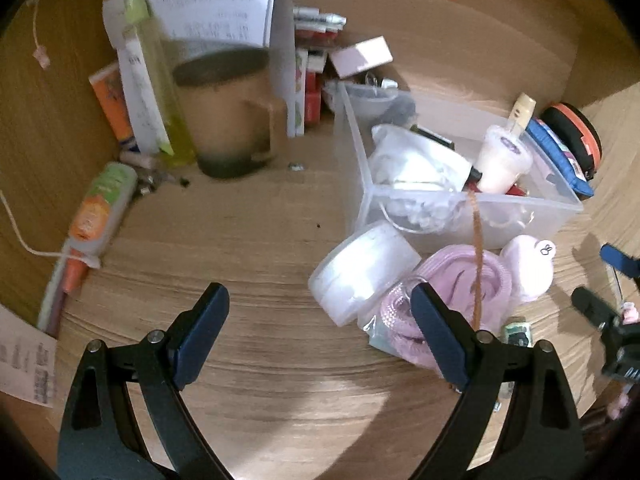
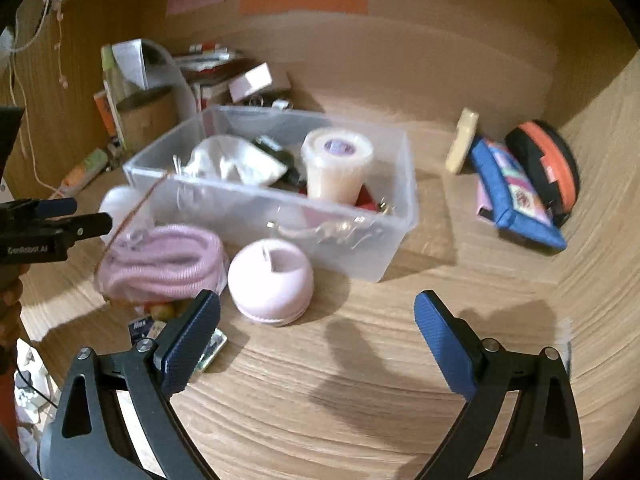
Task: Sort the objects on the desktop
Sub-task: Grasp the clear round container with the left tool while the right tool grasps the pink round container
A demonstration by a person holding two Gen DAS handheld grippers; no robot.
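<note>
Spread wide and empty, your left gripper [image 1: 320, 340] and right gripper [image 2: 318, 340] hung over bare wooden desk [image 2: 360, 400], apparently readied for a pick. Just beyond lay loose items awaiting sorting: a pink coiled cord [image 2: 160, 264], a pink round case [image 2: 270, 280] and a white jar [image 1: 360, 268]. Behind them stood the clear bin [image 2: 396, 208], already part-filled.

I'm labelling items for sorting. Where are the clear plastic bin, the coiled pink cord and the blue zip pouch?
clear plastic bin [image 2: 394, 236]: right wrist view, near right corner.
coiled pink cord [image 2: 160, 264]: right wrist view, middle of coil.
blue zip pouch [image 2: 516, 196]: right wrist view, front face.
</note>
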